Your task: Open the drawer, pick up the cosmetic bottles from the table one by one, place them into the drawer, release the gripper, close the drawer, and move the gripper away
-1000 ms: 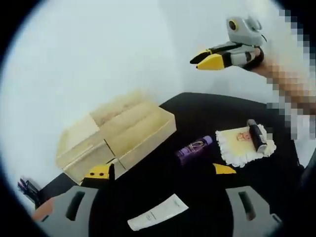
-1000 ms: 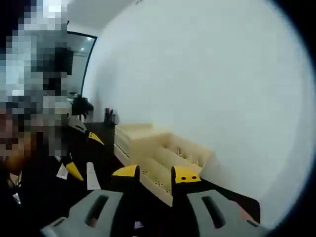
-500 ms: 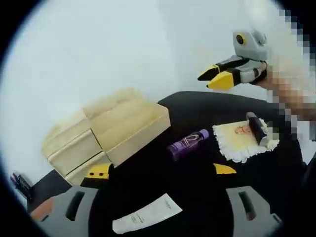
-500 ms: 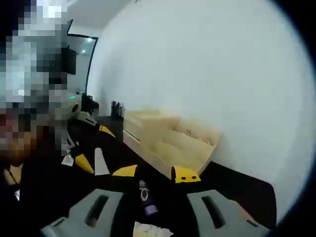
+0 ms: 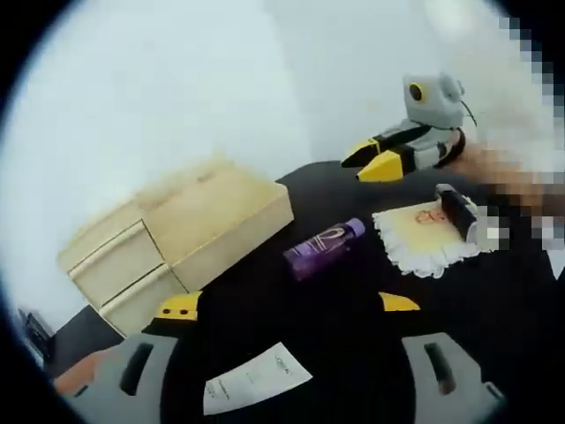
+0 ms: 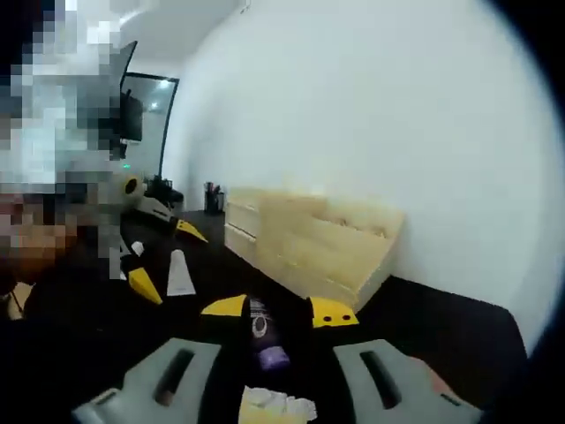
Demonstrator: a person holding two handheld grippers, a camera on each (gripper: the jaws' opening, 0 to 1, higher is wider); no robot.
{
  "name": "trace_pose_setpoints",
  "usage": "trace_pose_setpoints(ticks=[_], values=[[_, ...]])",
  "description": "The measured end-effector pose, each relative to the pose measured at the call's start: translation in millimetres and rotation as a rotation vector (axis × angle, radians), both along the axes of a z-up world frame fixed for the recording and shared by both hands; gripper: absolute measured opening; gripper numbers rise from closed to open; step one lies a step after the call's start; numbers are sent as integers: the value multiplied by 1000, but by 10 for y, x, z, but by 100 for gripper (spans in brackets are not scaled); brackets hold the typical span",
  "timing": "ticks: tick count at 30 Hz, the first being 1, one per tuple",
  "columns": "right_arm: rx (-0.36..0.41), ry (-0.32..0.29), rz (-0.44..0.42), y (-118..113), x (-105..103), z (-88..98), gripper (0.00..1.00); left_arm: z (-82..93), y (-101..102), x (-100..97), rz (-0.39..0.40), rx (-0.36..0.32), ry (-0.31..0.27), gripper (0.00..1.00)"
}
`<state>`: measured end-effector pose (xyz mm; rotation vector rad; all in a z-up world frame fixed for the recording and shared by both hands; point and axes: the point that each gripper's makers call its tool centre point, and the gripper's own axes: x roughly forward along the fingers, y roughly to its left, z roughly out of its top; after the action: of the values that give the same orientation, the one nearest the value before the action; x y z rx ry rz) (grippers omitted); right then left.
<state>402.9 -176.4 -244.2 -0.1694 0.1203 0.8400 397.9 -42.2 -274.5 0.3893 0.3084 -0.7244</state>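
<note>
The purple bottle lies on its side on the black table, its long axis running on a slant in the left gripper view, with the cap toward the white frilly cloth and the base toward the wooden drawer box. It sits between the two, near each but touching neither. In the right gripper view the purple bottle lies along the line of sight, its pale cap end nearer the camera, just ahead of and between the jaw tips. A dark bottle lies on the cloth near its far edge, its long axis also on a slant. A white tube lies flat on the table close to the left gripper, whose jaws stand wide apart and hold nothing.

The drawer box's two drawer fronts sit flush with its face. The right gripper hangs in the air over the far side of the table, above the cloth; its yellow tips lie close together with nothing between them. In its own view the right gripper shows a moderate gap between the tips. The left gripper appears there at the left, by the white tube, with the drawer box against the white wall.
</note>
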Motion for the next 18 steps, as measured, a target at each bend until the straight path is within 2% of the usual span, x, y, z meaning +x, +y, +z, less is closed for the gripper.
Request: trace_pose_setpoints(ticks=[1, 5, 10, 13, 18], values=[[-61, -15, 3, -22, -12, -86, 22, -11, 6, -9, 3, -3, -1, 70], [-87, 1, -2, 8, -10, -253, 22, -51, 0, -30, 7, -15, 2, 69], [-106, 5, 3, 28, -21, -332, 21, -79, -7, -18, 19, -21, -13, 64], [-119, 5, -1, 21, -15, -341, 21, -118, -71, -58, -6, -95, 42, 67], [-187, 34, -15, 10, 30, -492, 21, -155, -43, -45, 6, -68, 36, 67]])
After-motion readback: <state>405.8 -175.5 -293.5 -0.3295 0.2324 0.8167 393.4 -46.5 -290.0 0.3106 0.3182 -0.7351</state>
